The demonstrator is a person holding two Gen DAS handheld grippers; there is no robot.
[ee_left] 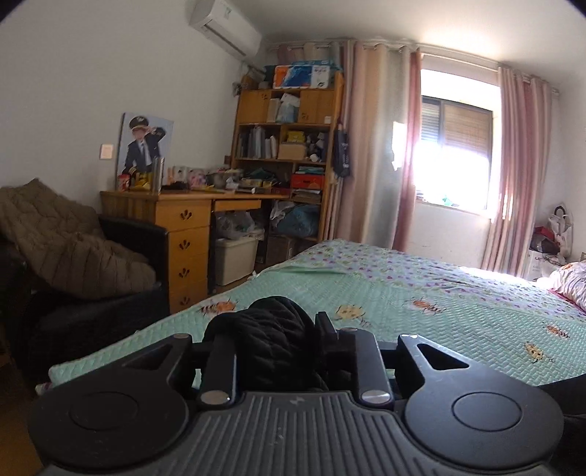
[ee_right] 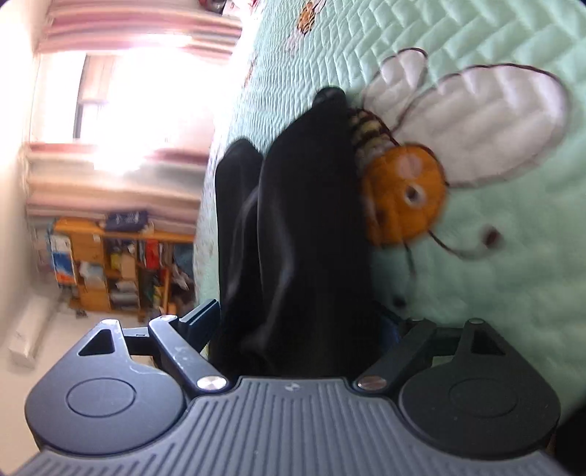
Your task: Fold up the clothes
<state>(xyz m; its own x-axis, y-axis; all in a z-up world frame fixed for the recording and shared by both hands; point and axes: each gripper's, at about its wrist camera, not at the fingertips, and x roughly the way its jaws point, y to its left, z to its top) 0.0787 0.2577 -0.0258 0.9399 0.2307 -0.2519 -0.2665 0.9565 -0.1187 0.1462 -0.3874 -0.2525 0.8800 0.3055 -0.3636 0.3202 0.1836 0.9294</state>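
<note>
1. Left wrist view: left hand-held gripper (ee_left: 278, 329) low in the frame, jaws narrow, a bunched black garment (ee_left: 273, 322) between its fingers — whether the pads press on it, cannot tell.
2. Garment heaped at the near edge of the bed (ee_left: 421, 293), lower centre of the frame, over the green quilt with bee prints.
3. Behind, left of centre: wooden desk (ee_left: 183, 216) cluttered on top, with a poster (ee_left: 146, 146) leaning against the wall above it.
4. Right of the desk, a tall shelf (ee_left: 285, 139) packed with books and boxes; an air conditioner (ee_left: 227, 25) at the upper centre.
5. Far left: dark armchair (ee_left: 110, 293) with a brown quilted blanket thrown over it.
6. Upper right: bright window (ee_left: 454, 146) between striped pink curtains.
7. Right wrist view, rolled sideways: right hand-held gripper (ee_right: 293, 315) with jaws spread wide, black garment (ee_right: 293, 238) filling the gap between the fingers — grip or mere straddle, cannot tell.
8. Cloth running up the middle of that frame in long folds, lying on the quilt and touching a large orange bee (ee_right: 403, 197) at centre right.
9. Window glare and the shelf blurred along the left side.
</note>
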